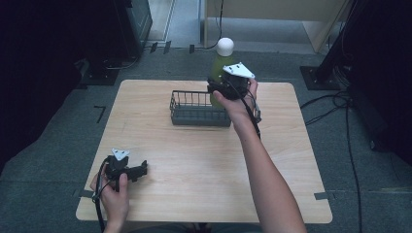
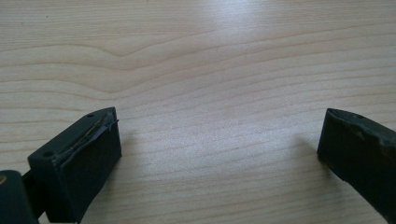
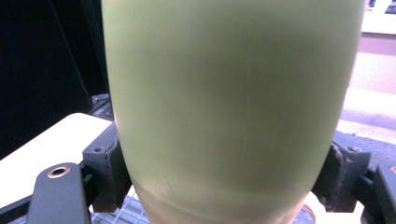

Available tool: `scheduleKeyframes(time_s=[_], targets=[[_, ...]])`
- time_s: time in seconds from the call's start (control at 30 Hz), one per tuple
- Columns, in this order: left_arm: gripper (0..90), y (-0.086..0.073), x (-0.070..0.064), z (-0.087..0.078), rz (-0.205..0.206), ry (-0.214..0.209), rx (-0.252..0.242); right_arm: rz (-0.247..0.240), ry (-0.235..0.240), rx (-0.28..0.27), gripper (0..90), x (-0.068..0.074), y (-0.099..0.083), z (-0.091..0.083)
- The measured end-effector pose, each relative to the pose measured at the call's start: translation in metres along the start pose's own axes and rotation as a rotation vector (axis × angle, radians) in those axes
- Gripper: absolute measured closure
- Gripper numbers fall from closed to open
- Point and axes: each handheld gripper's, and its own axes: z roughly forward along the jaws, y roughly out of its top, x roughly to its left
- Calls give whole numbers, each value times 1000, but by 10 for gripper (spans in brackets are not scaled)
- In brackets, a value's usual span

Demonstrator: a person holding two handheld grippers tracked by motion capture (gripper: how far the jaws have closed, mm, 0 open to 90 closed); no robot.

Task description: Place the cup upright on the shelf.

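Note:
A pale green bottle (image 1: pixel 219 63) with a round white cap (image 1: pixel 225 46) stands upright above the right end of a dark wire basket (image 1: pixel 200 108). My right gripper (image 1: pixel 217 88) is shut on the bottle's lower body. In the right gripper view the green bottle (image 3: pixel 229 107) sits between both pads (image 3: pixel 109 172), with basket mesh just below it. My left gripper (image 1: pixel 141 170) rests low over the near left part of the table, open. In the left gripper view its jaws stand wide apart over bare wood, one fingertip (image 2: pixel 88 158) at the left.
The light wooden table (image 1: pixel 194 170) has rounded corners and dark floor around it. Cables run over the floor at the right (image 1: pixel 340 104). Dark stands sit beyond the far left (image 1: pixel 111 68) and far right corners. A pale cabinet (image 1: pixel 272 19) stands at the back.

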Motion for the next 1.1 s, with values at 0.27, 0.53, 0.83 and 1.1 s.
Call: scheduleKeyframes(time_s=[0.27, 0.53, 0.83, 1.1], targets=[[1, 0, 0, 0, 1, 0, 1, 26, -12, 21, 205, 1, -12, 23], [1, 0, 0, 0, 1, 1, 0, 14, -15, 59, 205, 6, -33, 35], [1, 0, 0, 0, 1, 0, 0, 3, -9, 96, 204, 5, -49, 42], [1, 0, 0, 0, 1, 1, 0, 5, -10, 74, 201, 5, -53, 43]])
